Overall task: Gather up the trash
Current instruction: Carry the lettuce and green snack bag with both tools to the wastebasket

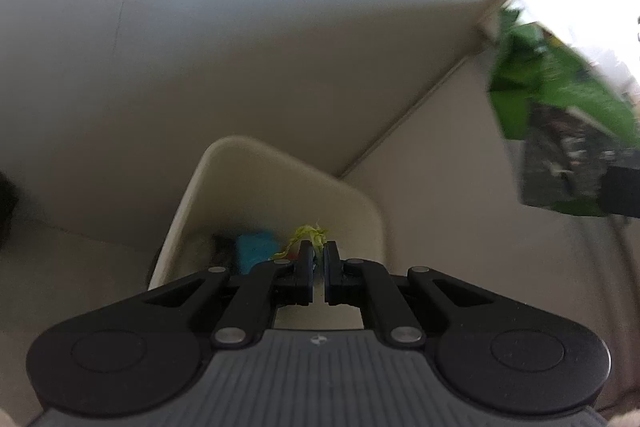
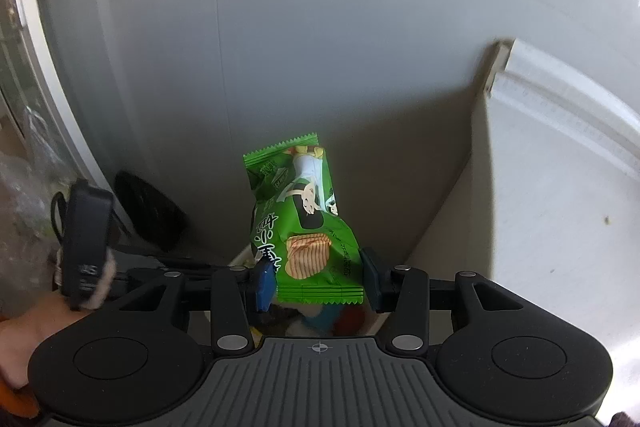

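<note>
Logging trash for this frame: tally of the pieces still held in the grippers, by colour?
Green, chip packet in right gripper: 1
Yellow-green, crumpled scrap in left gripper, over the bin: 1
Total: 2

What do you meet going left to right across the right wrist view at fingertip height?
Black left gripper body held by a hand → dark oval object by the wall → green crisp packet → white cabinet side.
</note>
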A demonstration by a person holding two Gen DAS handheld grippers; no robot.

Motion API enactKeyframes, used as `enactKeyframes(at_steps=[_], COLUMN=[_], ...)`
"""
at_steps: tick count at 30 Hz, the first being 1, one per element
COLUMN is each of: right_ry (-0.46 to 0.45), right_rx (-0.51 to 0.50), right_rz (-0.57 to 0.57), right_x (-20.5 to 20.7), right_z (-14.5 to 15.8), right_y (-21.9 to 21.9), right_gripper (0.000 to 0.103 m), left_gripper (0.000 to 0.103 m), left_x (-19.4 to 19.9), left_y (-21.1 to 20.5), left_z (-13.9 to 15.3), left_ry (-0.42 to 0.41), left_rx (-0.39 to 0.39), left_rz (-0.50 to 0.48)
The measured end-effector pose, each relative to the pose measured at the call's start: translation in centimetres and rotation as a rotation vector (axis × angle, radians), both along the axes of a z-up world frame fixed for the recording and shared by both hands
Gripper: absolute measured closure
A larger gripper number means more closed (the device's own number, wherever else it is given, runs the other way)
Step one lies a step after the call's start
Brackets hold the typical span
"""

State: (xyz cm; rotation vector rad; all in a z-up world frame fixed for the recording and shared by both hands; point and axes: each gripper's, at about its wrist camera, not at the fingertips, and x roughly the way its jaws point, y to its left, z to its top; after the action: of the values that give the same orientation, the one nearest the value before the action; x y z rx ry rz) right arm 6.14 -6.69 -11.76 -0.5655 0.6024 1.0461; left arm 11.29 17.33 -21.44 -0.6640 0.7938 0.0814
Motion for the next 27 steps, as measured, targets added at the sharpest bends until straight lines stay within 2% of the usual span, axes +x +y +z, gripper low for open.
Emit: enactKeyframes(at_steps=[9, 17, 23, 24, 27], right_ry=[-0.005, -0.02, -0.028, -0.027, -0.019], right_rx=[-0.098, -0.164, -0.231, -0.249, -0.297], right_rz=[-0.055, -0.078, -0.099, -0.102, -0.098], right_x=[0.6, 1.5, 1.7, 1.8, 1.7], right_z=[-3.6, -5.7, -6.5, -6.8, -7.2], right_y=[1.7, 2.8, 3.8, 4.1, 5.4], right_gripper=[0.061, 0.061, 0.061, 0.061, 0.061], left_gripper=[0.099, 0.099, 0.098, 0.096, 0.078], left_x=[2.6, 3.9, 4.9, 4.8, 4.5], left_y=[-0.8, -1.6, -1.8, -1.7, -1.8], left_z=[-3.7, -5.3, -6.6, -6.6, -6.1], left_ry=[0.152, 0.219, 0.28, 0.284, 0.27], left_rx=[0.093, 0.158, 0.168, 0.171, 0.171], left_rz=[-0.022, -0.039, -0.032, -0.035, -0.032])
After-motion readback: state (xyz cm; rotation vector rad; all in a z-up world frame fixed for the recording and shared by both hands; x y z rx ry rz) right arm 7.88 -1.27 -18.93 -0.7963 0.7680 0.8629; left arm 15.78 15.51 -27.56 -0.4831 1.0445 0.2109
